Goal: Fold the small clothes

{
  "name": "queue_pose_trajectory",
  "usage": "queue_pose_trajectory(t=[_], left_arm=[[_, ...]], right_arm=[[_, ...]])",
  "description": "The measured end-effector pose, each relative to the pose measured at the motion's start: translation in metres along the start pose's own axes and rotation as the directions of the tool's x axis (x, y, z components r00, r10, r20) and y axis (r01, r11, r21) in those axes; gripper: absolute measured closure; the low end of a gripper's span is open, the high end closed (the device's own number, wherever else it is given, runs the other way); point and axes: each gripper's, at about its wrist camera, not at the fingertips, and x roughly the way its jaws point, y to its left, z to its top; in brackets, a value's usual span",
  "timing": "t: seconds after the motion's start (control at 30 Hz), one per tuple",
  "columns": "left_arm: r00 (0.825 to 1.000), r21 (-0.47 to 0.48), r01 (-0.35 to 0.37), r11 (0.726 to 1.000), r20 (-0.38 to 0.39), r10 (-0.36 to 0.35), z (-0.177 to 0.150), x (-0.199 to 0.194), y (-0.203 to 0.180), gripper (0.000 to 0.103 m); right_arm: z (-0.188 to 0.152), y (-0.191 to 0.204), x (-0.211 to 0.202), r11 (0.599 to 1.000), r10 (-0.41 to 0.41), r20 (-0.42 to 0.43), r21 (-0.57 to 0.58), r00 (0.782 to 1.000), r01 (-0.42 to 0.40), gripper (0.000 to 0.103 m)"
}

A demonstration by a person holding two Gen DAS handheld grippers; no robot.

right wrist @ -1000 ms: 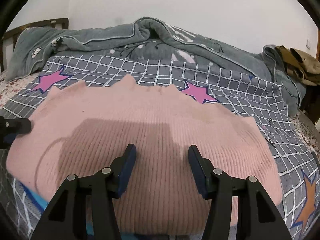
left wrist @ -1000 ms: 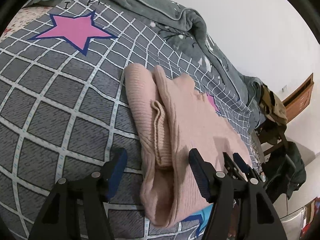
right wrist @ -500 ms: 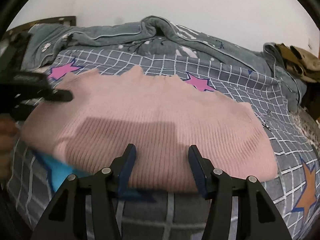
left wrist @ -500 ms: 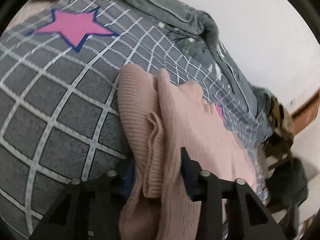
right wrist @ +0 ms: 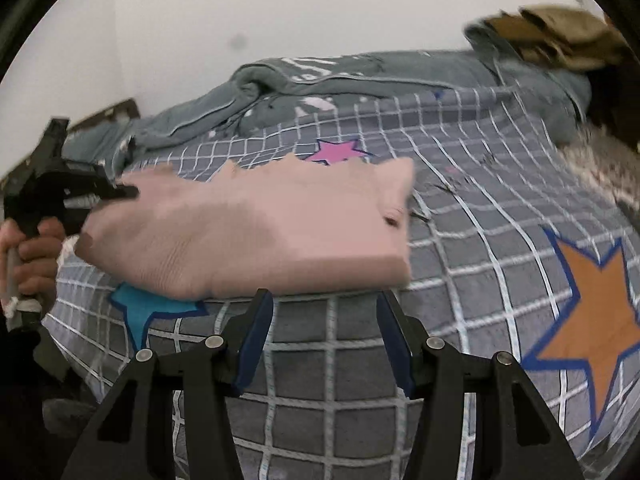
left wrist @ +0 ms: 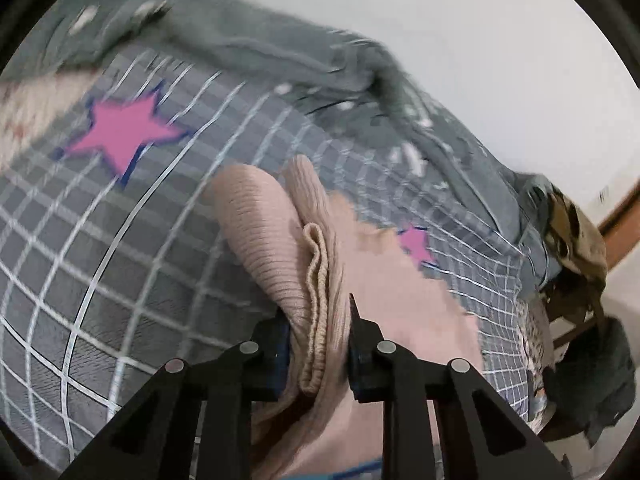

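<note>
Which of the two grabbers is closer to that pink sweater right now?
Left. The left gripper is closing on the pink sweater at its end; the right gripper hangs open just short of its near edge.

Pink sweater [left wrist: 276, 240]: ribbed knit cloth, matt, with fine raised cords and a thicker ribbed hem. Bed sheet [right wrist: 328, 364]: smooth woven cloth, matt grey with printed white grid lines and flat printed stars. Grey quilt [right wrist: 360, 76]: soft, slightly fuzzy cloth, matt. Left gripper [left wrist: 318, 344] and right gripper [right wrist: 326, 336]: black rigid plastic, matt to faintly satin, fastened with bright metal rivets; blue pads line the inner faces. Wall [right wrist: 320, 8]: smooth, matt white.
</note>
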Motion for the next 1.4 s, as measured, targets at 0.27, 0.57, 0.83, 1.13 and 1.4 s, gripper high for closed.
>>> queue_pose_trajectory(t=[0.27,0.57,0.83,1.13,1.4], left_arm=[[0.999,0.111,-0.004,0.994,-0.038,0.008,-0.008,0.008,-0.124,0.082],[0.971,0.252,0.034,0.967,-0.238,0.028,-0.070,0.094,-0.204,0.076],[0.988,0.307,0.101,0.946,-0.146,-0.059,-0.053,0.058,-0.194,0.048],[0.999,0.188,-0.027,0.982,-0.016,0.031,-0.028,0.032,-0.092,0.048],[0.996,0.143,-0.086,0.986,-0.004,0.087,-0.024,0.026,-0.036,0.048]], right_arm=[[0.003,-0.038,-0.023,0.996,-0.084,0.020,0.015,0.996,0.084,0.050],[-0.002,-0.085,-0.044,0.987,-0.157,0.006,0.042,0.988,0.156,0.050],[0.003,-0.091,-0.044,0.992,-0.117,0.033,0.043,0.993,0.115,0.050],[0.055,-0.048,-0.016,0.992,0.119,0.159,0.025,0.980,-0.124,0.047],[0.075,-0.037,0.075,0.984,0.127,-0.012,0.125,0.992,-0.124,0.084]])
